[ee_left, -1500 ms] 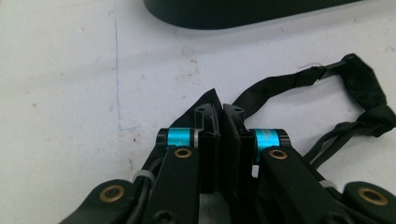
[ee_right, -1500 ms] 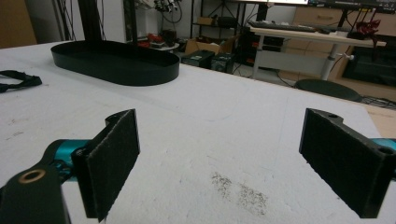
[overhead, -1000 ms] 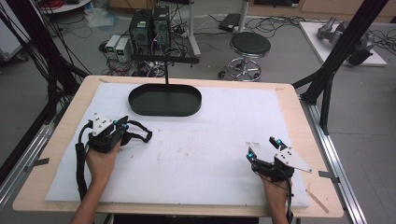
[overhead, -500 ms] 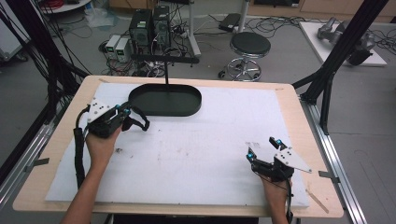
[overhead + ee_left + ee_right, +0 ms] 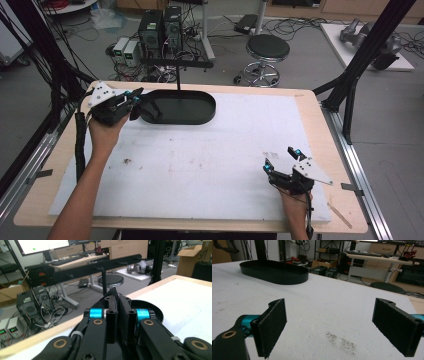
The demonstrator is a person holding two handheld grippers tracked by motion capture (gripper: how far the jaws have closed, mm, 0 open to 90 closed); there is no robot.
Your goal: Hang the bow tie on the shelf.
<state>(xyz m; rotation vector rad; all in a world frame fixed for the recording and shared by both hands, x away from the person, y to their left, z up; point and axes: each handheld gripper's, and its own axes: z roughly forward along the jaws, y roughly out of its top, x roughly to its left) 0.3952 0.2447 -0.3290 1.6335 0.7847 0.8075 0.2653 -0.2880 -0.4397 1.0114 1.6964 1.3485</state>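
A black oval tray (image 5: 200, 119) lies at the back of the white mat, left of centre, and nothing shows inside it. My left gripper (image 5: 135, 98) hovers at the tray's left end, pointing right over its rim. In the left gripper view its jaws (image 5: 118, 300) stand pressed together, nothing visible between them, with the tray's rim (image 5: 155, 312) just beyond. My right gripper (image 5: 282, 159) rests low over the mat near the front right, open. In the right gripper view its pads (image 5: 273, 325) stand wide apart with bare mat between, and the tray (image 5: 274, 272) lies far off.
A white foam mat (image 5: 215, 165) covers most of the wooden table (image 5: 320, 115). A black T-shaped stand (image 5: 178, 70) rises just behind the tray. On the floor beyond are a stool (image 5: 267, 50), computer boxes (image 5: 160, 27) and cables. Black frame posts (image 5: 360, 65) flank the table.
My left gripper has moved away from me and slightly right, up to the tray's left end. The right gripper has stayed in place, still open.
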